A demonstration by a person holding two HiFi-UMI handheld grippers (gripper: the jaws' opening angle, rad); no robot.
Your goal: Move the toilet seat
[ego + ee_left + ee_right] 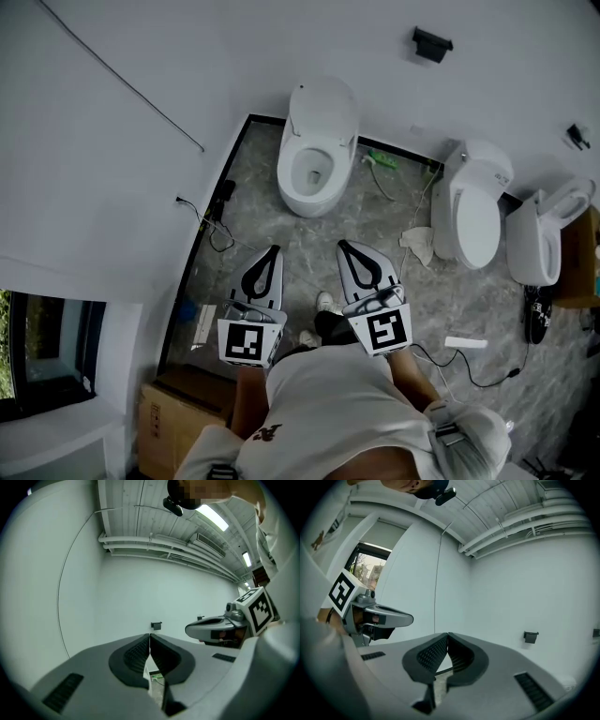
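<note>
Approach step, by the look of it: nothing's been grabbed yet. The left gripper [274, 253] and right gripper [344, 247] are held level over the grey floor [281, 234], each with its jaws pinched fully together and nothing caught between them, as each gripper view shows plainly. The toilet [317, 155] lined up straight ahead is well apart from both tips. Its bowl is open, the seat ring [292, 176] apparently lies down on the rim, and the lid [325, 101] is tipped up behind. Two more toilets [473, 211] with lids down are parked off to the right, so which seat is meant can't be settled, though the middle one is faced. Next, the distance needs to be covered, a jaw pair opened, and the ring's front edge pinched or hooked from underneath.
</note>
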